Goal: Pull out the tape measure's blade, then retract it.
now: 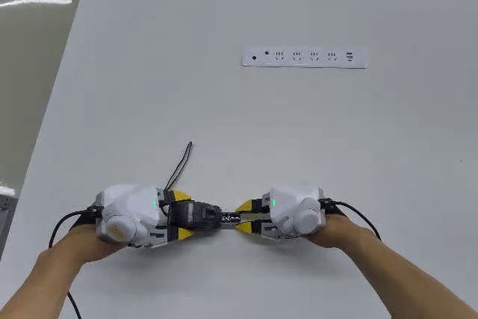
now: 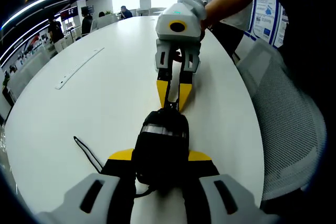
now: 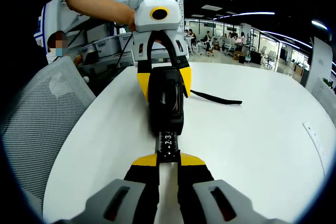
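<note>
A black tape measure (image 1: 193, 215) lies near the table's front edge, clamped between the yellow-tipped jaws of my left gripper (image 1: 181, 215). In the left gripper view its body (image 2: 161, 147) sits between my jaws, with my left gripper (image 2: 157, 157) shut on it. A short stretch of blade (image 1: 230, 218) reaches right to my right gripper (image 1: 244, 217). In the right gripper view the blade (image 3: 168, 141) shows the numbers 2 and 3, and my right gripper (image 3: 168, 159) is shut on its end. The tape measure's case (image 3: 165, 96) stands just beyond. Its black wrist strap (image 1: 180, 164) trails away across the table.
A white power strip (image 1: 304, 57) lies flat farther back on the white table (image 1: 299, 132). The table's left edge (image 1: 56, 87) borders a grey floor. A grey mesh chair (image 2: 286, 129) stands beside the table. Cables (image 1: 357, 212) run back from both grippers.
</note>
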